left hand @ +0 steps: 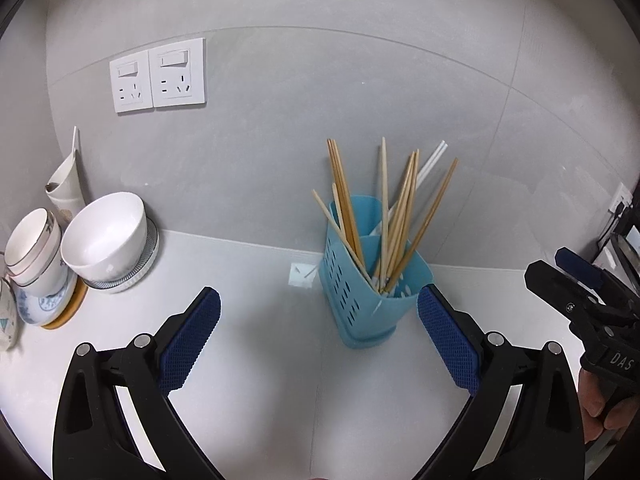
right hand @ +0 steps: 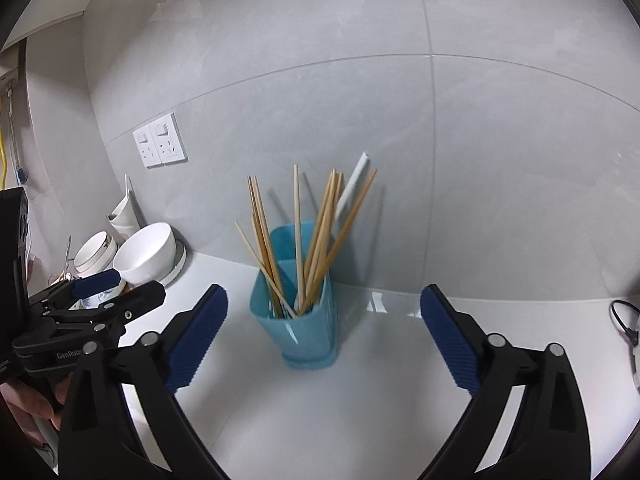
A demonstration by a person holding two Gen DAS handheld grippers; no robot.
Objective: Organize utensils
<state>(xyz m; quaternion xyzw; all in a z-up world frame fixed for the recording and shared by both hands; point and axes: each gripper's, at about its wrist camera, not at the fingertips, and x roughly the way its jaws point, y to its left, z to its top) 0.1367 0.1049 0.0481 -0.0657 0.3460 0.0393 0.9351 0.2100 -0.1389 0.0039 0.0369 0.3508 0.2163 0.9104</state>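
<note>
the blue utensil holder point(right hand: 298, 312) of chopsticks point(right hand: 316, 236) stands on the white surface point(right hand: 360, 400) ahead of both grippers, left gripper point(left hand: 319, 334) and right gripper point(right hand: 324, 340), jaws spread wide, empty.

Plastic, wood and glazed ceramic against matt grey tile.

Pale blue slotted plastic utensil holder point(right hand: 297, 320), smooth with a soft sheen; thin light wooden chopsticks point(right hand: 320, 240), matt and unvarnished-looking; white glazed ceramic bowl point(left hand: 108, 236), glossy; white countertop point(right hand: 360, 392), smooth and faintly reflective; dark blue gripper pads point(left hand: 188, 340), rubbery with a fine cross-hatched texture, on matt black plastic arms with shiny metal pins.
</note>
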